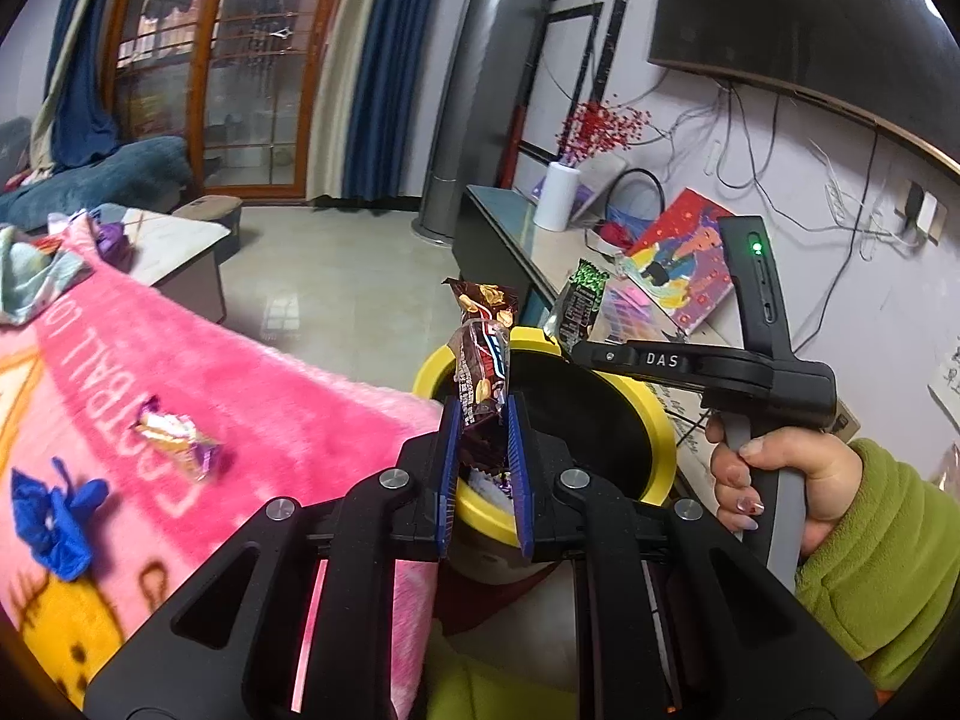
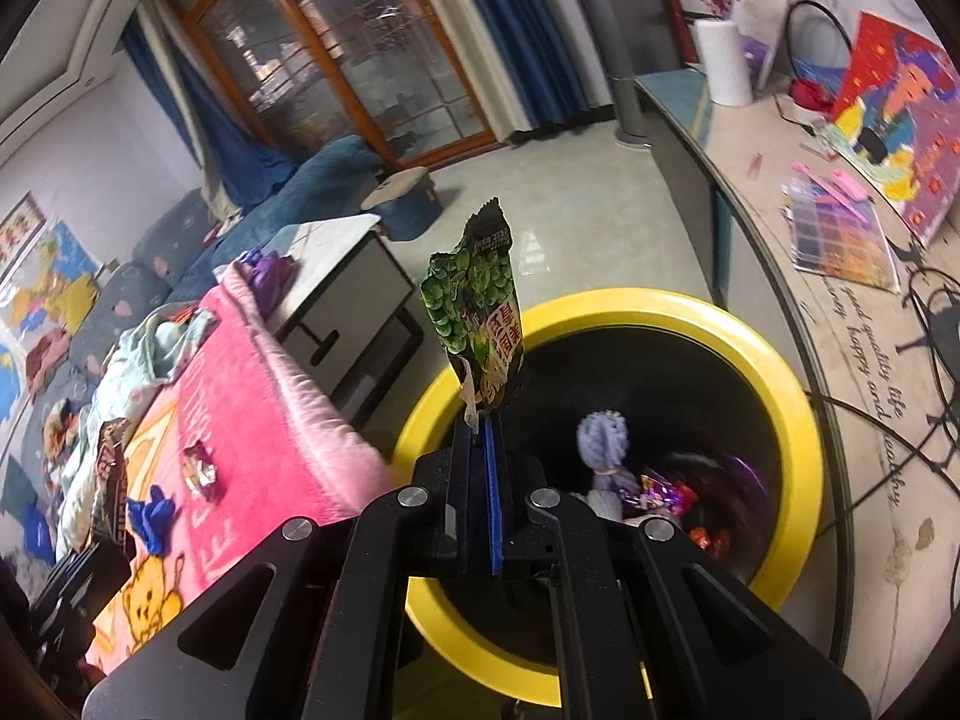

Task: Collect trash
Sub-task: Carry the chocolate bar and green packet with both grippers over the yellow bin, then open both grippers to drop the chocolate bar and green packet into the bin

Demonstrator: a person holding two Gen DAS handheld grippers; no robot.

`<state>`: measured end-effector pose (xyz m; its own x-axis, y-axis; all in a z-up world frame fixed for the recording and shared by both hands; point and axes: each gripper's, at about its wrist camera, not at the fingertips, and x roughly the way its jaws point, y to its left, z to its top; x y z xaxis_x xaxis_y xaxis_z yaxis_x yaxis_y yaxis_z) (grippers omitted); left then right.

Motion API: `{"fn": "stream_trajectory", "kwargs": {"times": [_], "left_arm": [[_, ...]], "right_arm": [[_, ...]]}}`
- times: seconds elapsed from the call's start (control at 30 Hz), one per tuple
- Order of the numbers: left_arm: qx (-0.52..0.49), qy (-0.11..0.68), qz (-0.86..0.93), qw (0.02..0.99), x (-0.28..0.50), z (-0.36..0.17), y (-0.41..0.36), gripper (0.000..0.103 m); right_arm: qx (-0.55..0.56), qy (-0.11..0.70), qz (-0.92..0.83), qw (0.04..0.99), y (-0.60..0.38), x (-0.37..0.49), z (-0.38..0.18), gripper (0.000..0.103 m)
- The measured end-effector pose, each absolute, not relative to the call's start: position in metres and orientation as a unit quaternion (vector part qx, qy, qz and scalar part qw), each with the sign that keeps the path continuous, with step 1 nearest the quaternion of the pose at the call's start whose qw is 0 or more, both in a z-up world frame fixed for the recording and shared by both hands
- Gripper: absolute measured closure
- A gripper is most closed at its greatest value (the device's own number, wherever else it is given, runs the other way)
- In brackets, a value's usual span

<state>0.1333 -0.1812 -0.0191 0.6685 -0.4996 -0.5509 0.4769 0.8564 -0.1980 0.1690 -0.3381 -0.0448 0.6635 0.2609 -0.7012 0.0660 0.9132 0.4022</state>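
Note:
My left gripper (image 1: 485, 414) is shut on a brown chocolate-bar wrapper (image 1: 483, 354) that stands upright over the near rim of the yellow-rimmed black bin (image 1: 657, 420). My right gripper (image 2: 480, 420) is shut on a green snack packet (image 2: 480, 318), also upright, above the bin's (image 2: 774, 372) left rim. In the left wrist view the right gripper's body (image 1: 708, 363) reaches over the bin, and the green packet (image 1: 579, 300) sticks up behind it. Several wrappers (image 2: 654, 492) lie at the bin's bottom. On the pink blanket (image 1: 288, 420) rest a silver-purple candy wrapper (image 1: 174, 435) and a crumpled blue scrap (image 1: 54, 516).
A person's hand in a green sleeve (image 1: 870, 546) grips the right tool's handle. A long TV counter (image 2: 852, 360) with a painting, a bead tray and cables runs right of the bin. A low white table (image 2: 348, 276) stands behind the blanket, open floor (image 1: 336, 276) beyond.

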Motion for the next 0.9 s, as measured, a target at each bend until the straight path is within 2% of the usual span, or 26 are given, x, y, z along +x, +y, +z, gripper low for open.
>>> {"fn": "stream_trajectory", "kwargs": {"times": [0.9], "left_arm": [[0.043, 0.345, -0.307, 0.886, 0.169, -0.055, -0.256, 0.092]], "right_arm": [[0.245, 0.452, 0.022, 0.858, -0.4, 0.163, -0.086, 0.098]]}}
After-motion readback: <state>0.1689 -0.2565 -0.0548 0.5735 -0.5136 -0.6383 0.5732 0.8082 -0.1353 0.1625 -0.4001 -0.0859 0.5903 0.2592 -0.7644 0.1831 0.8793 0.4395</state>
